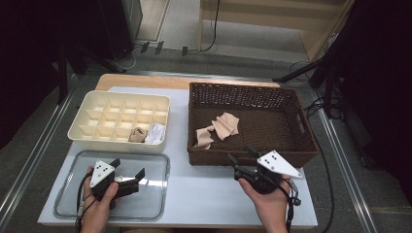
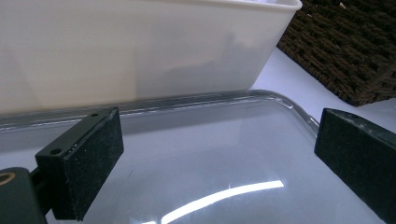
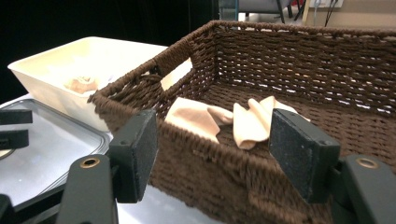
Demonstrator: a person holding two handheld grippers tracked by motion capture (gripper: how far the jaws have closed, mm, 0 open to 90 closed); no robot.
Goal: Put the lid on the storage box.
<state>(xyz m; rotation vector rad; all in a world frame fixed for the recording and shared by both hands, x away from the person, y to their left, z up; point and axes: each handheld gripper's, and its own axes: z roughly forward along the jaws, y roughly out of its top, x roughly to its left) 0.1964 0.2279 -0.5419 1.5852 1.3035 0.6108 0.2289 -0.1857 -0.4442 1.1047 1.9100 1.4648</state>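
I hold both grippers open and empty — left gripper (image 1: 130, 173) over the tray (image 1: 155, 194), right gripper (image 1: 241, 158) near the basket (image 1: 291, 104) of socks (image 1: 226, 125).

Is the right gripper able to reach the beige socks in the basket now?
Probably yes. The right gripper is open just outside the basket, whose top is open; it must first rise over the near wall to reach the socks.

A pale grey worktop (image 1: 204, 194) with a light wooden far edge (image 1: 145, 80) stood between two metal rails (image 1: 29, 155). Beyond it lay a grey floor (image 1: 233, 60) crossed by black cables (image 1: 214, 29). A light wooden panel (image 1: 291, 19) rose at the back, and dark black stand legs (image 1: 301, 73) slanted at the right. Both sides fell into deep shadow.
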